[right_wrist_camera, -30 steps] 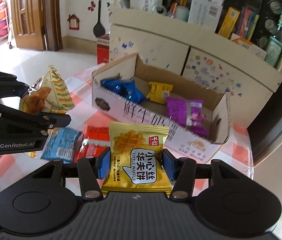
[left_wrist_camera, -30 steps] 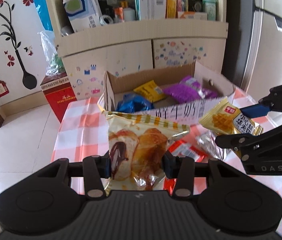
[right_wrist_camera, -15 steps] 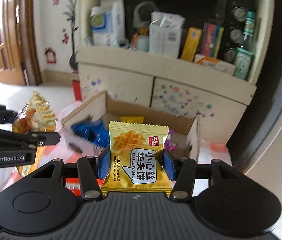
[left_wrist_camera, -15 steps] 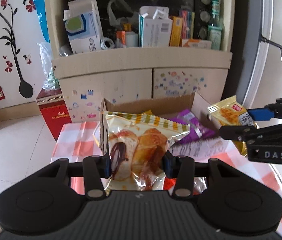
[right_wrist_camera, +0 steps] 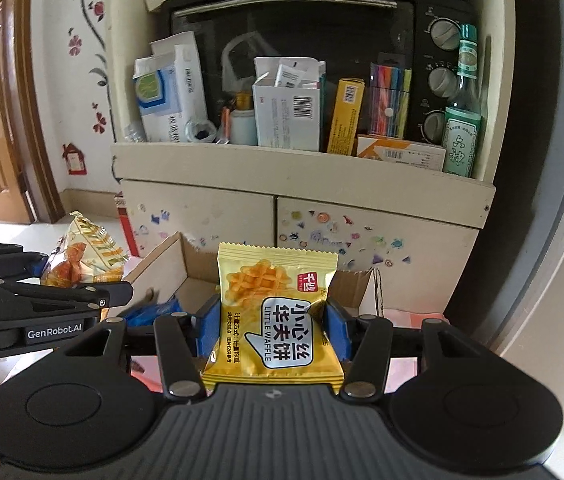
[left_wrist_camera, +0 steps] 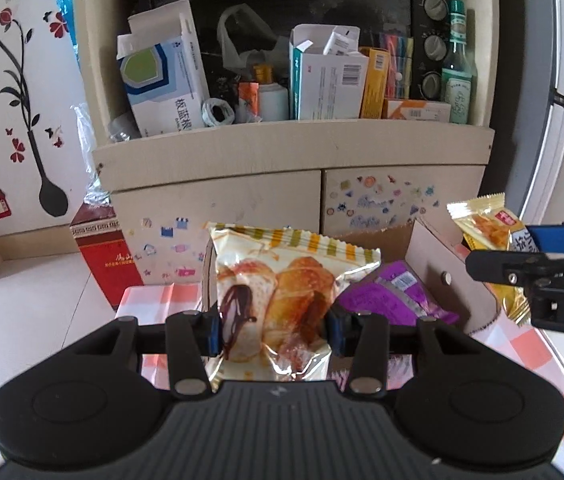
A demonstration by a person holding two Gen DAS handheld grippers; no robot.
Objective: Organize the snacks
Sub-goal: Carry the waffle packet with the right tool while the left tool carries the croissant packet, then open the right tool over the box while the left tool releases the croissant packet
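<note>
A cream cabinet (left_wrist_camera: pixel 293 152) with sticker-dotted doors fills the background, its shelf crowded with cartons in front of a black toaster oven (right_wrist_camera: pixel 293 40). In front of it stands an open cardboard box (left_wrist_camera: pixel 441 276) on a red-and-white checked tablecloth (left_wrist_camera: pixel 529 344), with a purple packet (left_wrist_camera: pixel 389 296) and a blue packet (right_wrist_camera: pixel 154 312) inside. The left gripper (left_wrist_camera: pixel 274 330) is clamped on a chocolate bread packet (left_wrist_camera: pixel 278 300), held upright before the box. The right gripper (right_wrist_camera: pixel 272 330) pinches a yellow waffle packet (right_wrist_camera: pixel 278 316) — also upright, with the box behind it.
</note>
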